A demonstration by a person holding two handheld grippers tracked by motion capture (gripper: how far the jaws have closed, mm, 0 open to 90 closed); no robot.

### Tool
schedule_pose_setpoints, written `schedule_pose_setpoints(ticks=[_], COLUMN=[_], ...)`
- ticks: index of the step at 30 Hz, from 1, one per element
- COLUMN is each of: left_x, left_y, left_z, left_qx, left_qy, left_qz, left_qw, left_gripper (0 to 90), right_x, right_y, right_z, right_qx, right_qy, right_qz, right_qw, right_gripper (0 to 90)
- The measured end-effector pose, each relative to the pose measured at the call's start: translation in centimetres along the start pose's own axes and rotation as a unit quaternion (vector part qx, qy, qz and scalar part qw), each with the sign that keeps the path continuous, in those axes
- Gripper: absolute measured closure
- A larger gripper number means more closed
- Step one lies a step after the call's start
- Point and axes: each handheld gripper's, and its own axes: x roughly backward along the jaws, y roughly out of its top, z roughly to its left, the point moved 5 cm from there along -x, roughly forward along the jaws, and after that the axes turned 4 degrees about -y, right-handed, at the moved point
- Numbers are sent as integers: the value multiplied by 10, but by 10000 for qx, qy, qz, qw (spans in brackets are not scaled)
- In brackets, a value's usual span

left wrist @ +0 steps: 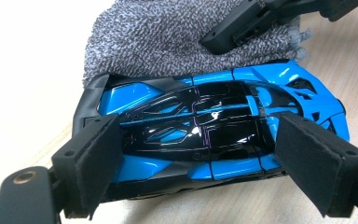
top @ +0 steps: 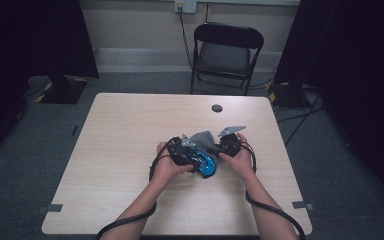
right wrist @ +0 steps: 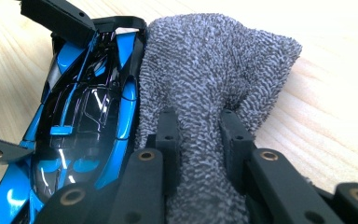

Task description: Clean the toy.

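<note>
— Where's the blue toy car [left wrist: 214, 126]?

— On the wooden surface [top: 130, 130], near its middle, clamped end to end in the left gripper [left wrist: 214, 163] (its jaws pressing nose and tail).

— And the right gripper [right wrist: 198, 140]?

— Its jaws pinch a bunched grey cloth [right wrist: 214, 65], which lies against the car's side.
</note>
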Motion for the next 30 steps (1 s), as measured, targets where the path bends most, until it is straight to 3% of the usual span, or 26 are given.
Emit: schedule_pose_setpoints(ticks=[30], left_x=[0], left_y=[0], left_z=[-1], left_qx=[16], left_qy=[-12], left_qz=[2], left_qw=[10000], left_gripper=[146], right_x=[17], right_y=[-16], right_z=[-3], right_qx=[142], right_qy=[153], right_qz=[-77], right_qw=[9998], right_gripper=[735])
